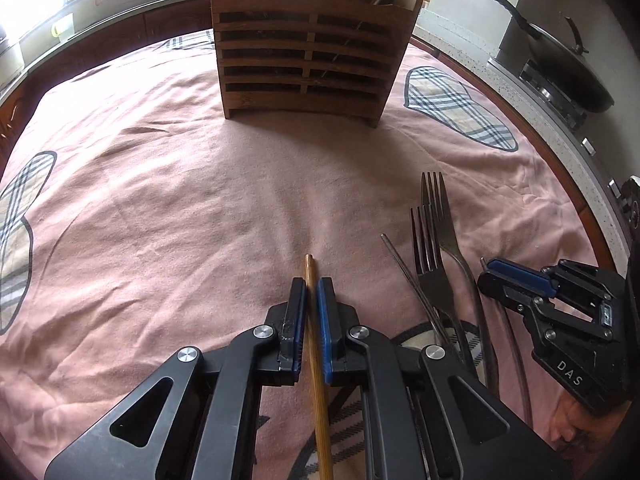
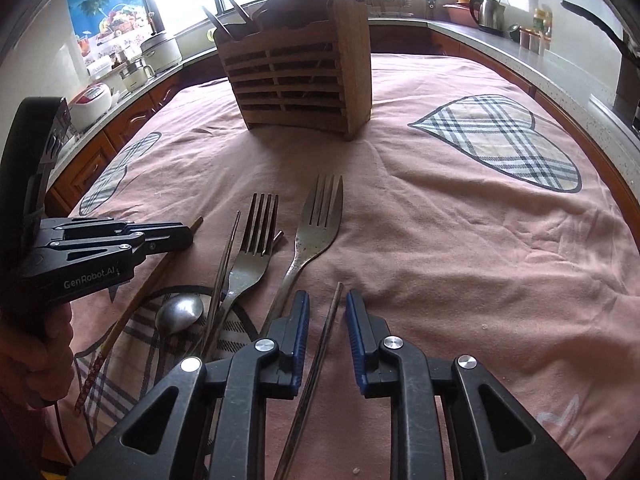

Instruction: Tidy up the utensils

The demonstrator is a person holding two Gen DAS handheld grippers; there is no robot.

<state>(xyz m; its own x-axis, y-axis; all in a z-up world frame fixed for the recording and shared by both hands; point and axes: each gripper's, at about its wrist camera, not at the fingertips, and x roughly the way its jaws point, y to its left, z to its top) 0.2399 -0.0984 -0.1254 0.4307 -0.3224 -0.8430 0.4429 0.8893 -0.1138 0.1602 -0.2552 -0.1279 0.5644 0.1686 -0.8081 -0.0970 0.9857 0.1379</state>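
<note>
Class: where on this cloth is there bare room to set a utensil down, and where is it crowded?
Free: the pink cloth between the wooden holder and the left gripper, and right of the forks around the plaid heart. Crowded: the pile by the spoon.

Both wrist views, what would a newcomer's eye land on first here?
Probably the slatted wooden utensil caddy standing upright at the far middle of the pink heart-patterned tablecloth. Next, the left gripper closed on a wooden chopstick, with two steel forks lying beside it.
</note>
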